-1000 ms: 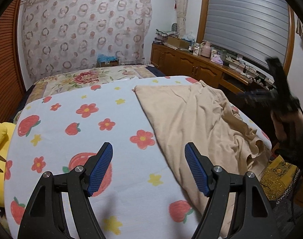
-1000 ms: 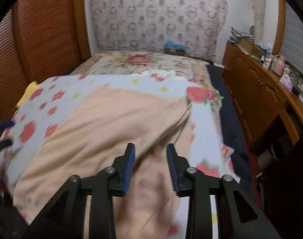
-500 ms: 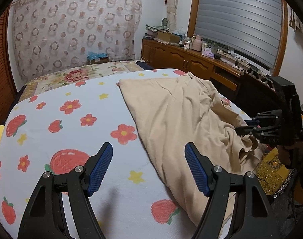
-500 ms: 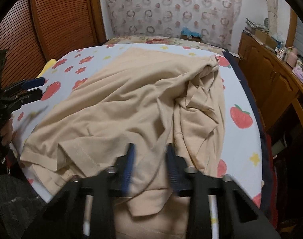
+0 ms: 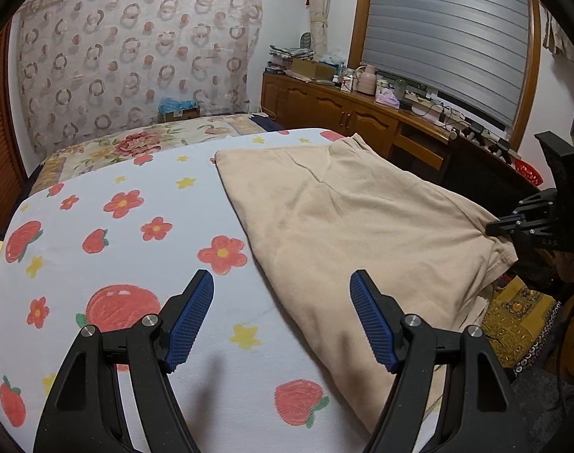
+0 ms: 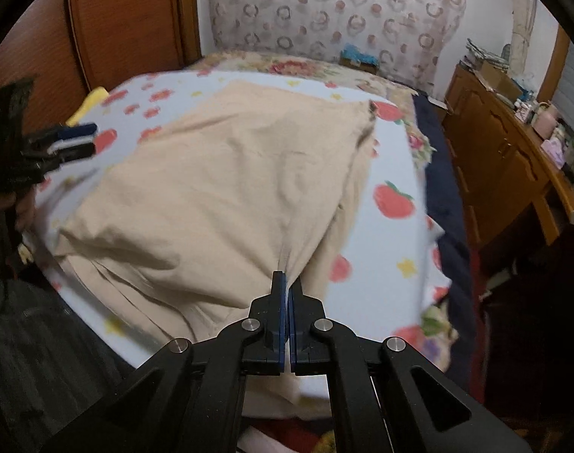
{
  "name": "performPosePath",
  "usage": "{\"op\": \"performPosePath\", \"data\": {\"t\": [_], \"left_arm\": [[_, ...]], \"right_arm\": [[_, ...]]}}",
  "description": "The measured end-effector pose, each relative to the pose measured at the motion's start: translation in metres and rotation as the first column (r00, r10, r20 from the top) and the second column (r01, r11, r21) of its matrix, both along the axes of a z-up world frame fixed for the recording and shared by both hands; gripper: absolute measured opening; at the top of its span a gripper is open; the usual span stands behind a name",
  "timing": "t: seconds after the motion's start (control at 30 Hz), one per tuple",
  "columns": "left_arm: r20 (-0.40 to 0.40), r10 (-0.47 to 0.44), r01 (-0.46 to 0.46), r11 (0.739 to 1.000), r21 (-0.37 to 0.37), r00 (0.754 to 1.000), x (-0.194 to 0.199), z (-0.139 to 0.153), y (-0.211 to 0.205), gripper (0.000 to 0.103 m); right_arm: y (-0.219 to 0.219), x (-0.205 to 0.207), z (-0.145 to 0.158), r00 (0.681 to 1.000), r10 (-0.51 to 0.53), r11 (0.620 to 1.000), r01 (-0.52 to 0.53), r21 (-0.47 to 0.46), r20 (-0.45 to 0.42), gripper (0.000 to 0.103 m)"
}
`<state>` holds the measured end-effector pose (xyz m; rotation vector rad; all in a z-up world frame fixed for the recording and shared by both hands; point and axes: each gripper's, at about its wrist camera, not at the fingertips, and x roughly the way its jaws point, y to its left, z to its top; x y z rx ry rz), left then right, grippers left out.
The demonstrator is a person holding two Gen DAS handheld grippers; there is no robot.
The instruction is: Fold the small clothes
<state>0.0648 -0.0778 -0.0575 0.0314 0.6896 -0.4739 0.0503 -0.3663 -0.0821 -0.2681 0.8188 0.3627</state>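
A beige garment [image 5: 355, 219] lies spread over the right half of a bed with a flower-and-strawberry sheet [image 5: 128, 234]. In the right wrist view the same beige garment [image 6: 226, 188] fills the middle, and my right gripper [image 6: 288, 283] is shut on a pinch of its near edge, the cloth puckering into the blue pads. The left wrist view shows that right gripper [image 5: 492, 228] at the garment's right edge. My left gripper [image 5: 281, 313] hangs open above the sheet beside the garment's left edge, nothing between its fingers; it also shows as the left gripper [image 6: 75, 139] at the far left.
A wooden cabinet [image 5: 347, 113] with clutter on top runs along the right wall under a shuttered window. A patterned curtain [image 5: 136, 56] hangs behind the bed. A yellow item [image 6: 92, 100] sits at the bed's left edge. A gold patterned cloth [image 5: 517, 321] lies by the bed's right side.
My right gripper came down to the garment's near edge and closed its jaws on the cloth. The garment now lies flatter. The left gripper stayed open in place.
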Motion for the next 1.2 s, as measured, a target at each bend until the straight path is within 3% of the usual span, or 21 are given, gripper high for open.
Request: {"op": "performPosePath", "data": {"t": [0.27, 0.47, 0.6, 0.77, 1.2], "left_arm": [[0.001, -0.002, 0.002, 1.0, 0.003, 1.0, -0.002, 0.001, -0.001, 0.076], [-0.009, -0.004, 0.004, 1.0, 0.007, 1.0, -0.004, -0.002, -0.004, 0.076], [-0.014, -0.004, 0.004, 1.0, 0.005, 1.0, -0.004, -0.003, -0.005, 0.076], [-0.024, -0.012, 0.012, 1.0, 0.006, 1.0, -0.007, -0.006, -0.007, 0.076], [-0.056, -0.026, 0.026, 1.0, 0.006, 0.998, -0.012, -0.012, -0.01, 0.076]], "right_arm": [[-0.005, 0.001, -0.02, 0.997, -0.006, 0.999, 0.003, -0.047, -0.075, 0.001], [-0.01, 0.002, -0.008, 0.999, -0.031, 0.999, 0.032, 0.026, -0.038, 0.002], [-0.008, -0.003, -0.006, 0.998, -0.056, 0.998, 0.056, 0.017, 0.002, 0.012], [-0.006, -0.006, -0.009, 0.995, -0.087, 0.995, 0.084, 0.048, 0.055, 0.042], [-0.005, -0.01, -0.044, 0.993, -0.121, 0.99, 0.12, 0.073, 0.007, 0.054]]}}
